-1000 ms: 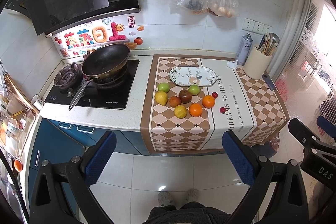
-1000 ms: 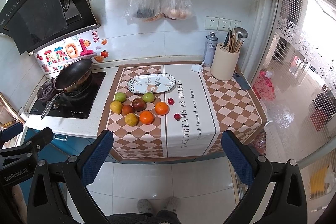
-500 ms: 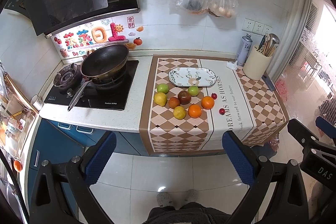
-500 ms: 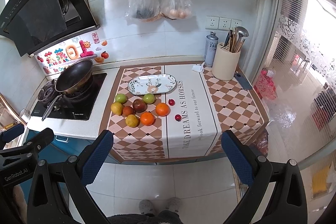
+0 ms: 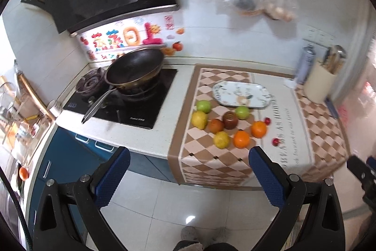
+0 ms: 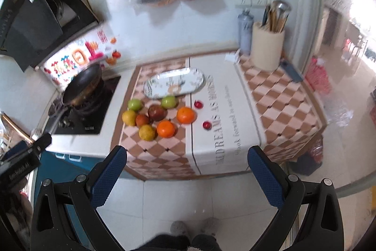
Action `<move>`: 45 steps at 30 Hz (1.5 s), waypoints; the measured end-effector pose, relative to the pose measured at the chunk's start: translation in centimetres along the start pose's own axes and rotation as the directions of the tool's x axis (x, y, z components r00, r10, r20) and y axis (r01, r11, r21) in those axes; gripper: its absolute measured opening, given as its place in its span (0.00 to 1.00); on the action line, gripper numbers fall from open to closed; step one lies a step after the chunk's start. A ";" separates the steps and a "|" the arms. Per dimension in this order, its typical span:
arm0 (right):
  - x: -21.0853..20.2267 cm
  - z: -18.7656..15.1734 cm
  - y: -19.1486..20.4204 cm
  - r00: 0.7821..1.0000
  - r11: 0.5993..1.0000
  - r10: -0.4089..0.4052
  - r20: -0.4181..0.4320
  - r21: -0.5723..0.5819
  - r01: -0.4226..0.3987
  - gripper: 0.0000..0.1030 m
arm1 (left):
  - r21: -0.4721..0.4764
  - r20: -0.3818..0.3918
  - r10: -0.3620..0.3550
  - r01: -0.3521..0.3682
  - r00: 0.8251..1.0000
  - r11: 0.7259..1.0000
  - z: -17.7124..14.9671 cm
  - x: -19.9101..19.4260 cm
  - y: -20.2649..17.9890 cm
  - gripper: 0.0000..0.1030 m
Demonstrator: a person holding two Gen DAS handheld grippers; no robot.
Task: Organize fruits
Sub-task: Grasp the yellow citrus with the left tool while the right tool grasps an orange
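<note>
- The checked cloth [image 5: 211,164] is draped over the counter edge in front of the plate [image 5: 242,93]; it could be snagged by a low approach and dragged, and every fruit on it would be set rolling.
- The wok [image 5: 135,68] is seen on the hob well to the left of the plate, its long handle pointing outward; it could be knocked by a wide swing of the left gripper [image 5: 186,177].
- The utensil holder [image 6: 266,48] and a spray can [image 6: 245,31] are placed to the right of the plate, near the wall, clear of the fruit.
- The plate is empty, and the fruit is clustered just in front of it.
- Two green apples [image 5: 204,105] lie nearest the plate; a dark fruit [image 5: 230,119], yellow ones and two oranges [image 6: 166,129] are packed close in front, some seemingly touching, so neighbours may be nudged off when one is pinched.
- Two small red fruits [image 6: 206,125] lie apart, to the front right of the plate; being tiny and round, they may slip from wide pads.
- Both tools are held spread wide, nothing between the fingers, well short of the counter; the right gripper [image 6: 186,177] is likewise empty.
- Both views are blurred, so fine contact cannot be judged.
</note>
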State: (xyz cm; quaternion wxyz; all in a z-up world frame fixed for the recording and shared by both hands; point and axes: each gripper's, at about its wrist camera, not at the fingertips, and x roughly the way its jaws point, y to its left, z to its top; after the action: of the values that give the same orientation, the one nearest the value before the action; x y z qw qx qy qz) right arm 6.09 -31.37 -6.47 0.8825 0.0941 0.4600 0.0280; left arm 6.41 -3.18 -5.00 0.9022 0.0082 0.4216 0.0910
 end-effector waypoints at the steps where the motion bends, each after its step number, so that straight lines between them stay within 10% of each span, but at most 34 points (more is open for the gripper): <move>1: 1.9 0.2 -0.1 1.000 1.000 0.011 -0.027 -0.002 -0.011 1.00 | -0.005 -0.017 0.016 -0.017 1.000 1.000 0.2 1.0 0.0 1.00; 11: 15.3 2.7 -0.1 0.980 0.999 0.031 -0.194 0.014 -0.029 1.00 | -0.133 -0.241 0.000 -0.033 0.970 0.991 2.7 13.2 3.6 1.00; 15: 20.6 4.4 0.1 0.971 0.999 0.020 -0.240 0.052 -0.008 1.00 | -0.202 -0.365 -0.097 0.023 0.926 0.979 4.6 20.8 4.9 0.99; 24: 30.5 8.1 0.6 0.946 0.983 -0.049 -0.320 0.150 0.102 1.00 | -0.253 -0.594 -0.258 0.128 0.762 0.959 6.5 37.4 3.6 0.99; 31: 36.4 8.7 0.5 0.912 0.971 -0.064 -0.405 0.187 0.152 0.98 | -0.242 -0.677 -0.302 0.185 0.671 0.953 7.1 43.9 1.7 0.99; 40: 42.2 7.9 -1.3 0.862 0.959 -0.041 -0.506 0.221 0.176 0.94 | -0.214 -0.738 -0.306 0.221 0.602 0.951 5.9 48.0 -0.6 0.78; 45: 44.7 7.4 -1.9 0.835 0.959 0.015 -0.549 0.244 0.143 0.88 | -0.229 -0.738 -0.310 0.209 0.600 0.951 5.4 49.4 -1.4 0.72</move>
State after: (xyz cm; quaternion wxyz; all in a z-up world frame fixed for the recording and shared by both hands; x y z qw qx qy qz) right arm 37.79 -28.16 -38.70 0.6932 0.1885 0.6945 -0.0403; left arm 41.73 4.26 -39.14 0.6406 -0.1460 0.7536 -0.0213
